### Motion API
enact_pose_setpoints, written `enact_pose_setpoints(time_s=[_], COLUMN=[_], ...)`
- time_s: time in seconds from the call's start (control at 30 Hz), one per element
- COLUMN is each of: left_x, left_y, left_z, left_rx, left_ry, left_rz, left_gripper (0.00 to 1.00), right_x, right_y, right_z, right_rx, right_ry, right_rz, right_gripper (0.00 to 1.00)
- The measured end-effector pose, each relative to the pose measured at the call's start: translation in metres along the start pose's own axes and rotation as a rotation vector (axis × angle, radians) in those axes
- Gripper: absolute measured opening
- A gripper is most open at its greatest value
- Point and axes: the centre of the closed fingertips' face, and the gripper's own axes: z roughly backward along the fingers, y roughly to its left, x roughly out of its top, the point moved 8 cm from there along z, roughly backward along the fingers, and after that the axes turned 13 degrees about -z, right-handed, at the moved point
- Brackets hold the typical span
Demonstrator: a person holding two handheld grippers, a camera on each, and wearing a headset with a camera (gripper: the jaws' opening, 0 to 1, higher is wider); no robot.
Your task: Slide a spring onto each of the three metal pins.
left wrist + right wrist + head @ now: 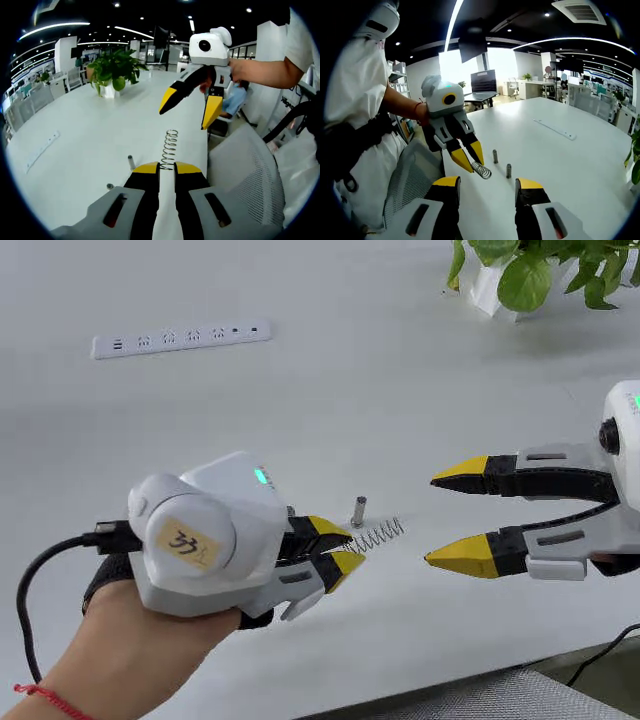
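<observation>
Spring [378,534] jutted from the left tongs [345,548], which pinched one end near an upright pin [358,511] (grey metal) on the surface [400,360], while the right tongs [430,519] gaped wide.

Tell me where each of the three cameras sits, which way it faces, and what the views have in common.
Head view: on the person's head, looking down at the table; the hand holding the left gripper shows.
Left gripper view: on the left gripper, facing along its fingers past the spring to the right gripper; a forearm shows.
Right gripper view: on the right gripper, facing back at the left gripper; the person's torso shows.
Shared: all three see the spring and a pin.
</observation>
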Motion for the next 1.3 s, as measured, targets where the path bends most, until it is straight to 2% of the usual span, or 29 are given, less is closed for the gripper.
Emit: enact_pose_setpoints(time_s=[0.2, 0.3, 0.7, 1.0, 1.3], left_x=[0.008, 0.01, 0.016, 0.016, 0.014], left_y=[-0.002, -0.004, -0.006, -0.006, -0.009], left_z=[0.014, 0.019, 0.026, 0.028, 0.027], left_rx=[0.027, 0.029, 0.034, 0.034, 0.026], left_ry=[-0.07, -0.098, -0.162, -0.174, -0.177], left_rz=[0.012, 0.017, 0.031, 0.032, 0.035], left_gripper=[0.07, 0.07, 0.07, 0.07, 0.07], right_x=[0.016, 0.019, 0.028, 0.033, 0.035], right_y=[0.01, 0.009, 0.022, 0.024, 0.026], right_z=[-0.008, -0.009, -0.014, -0.016, -0.017], right_rx=[0.057, 0.074, 0.108, 0.113, 0.115], right_ry=[0.009, 0.006, 0.027, 0.032, 0.045], right_rz=[0.031, 0.026, 0.036, 0.04, 0.051], right_gripper=[0.3, 0.27, 0.15, 0.08, 0.07])
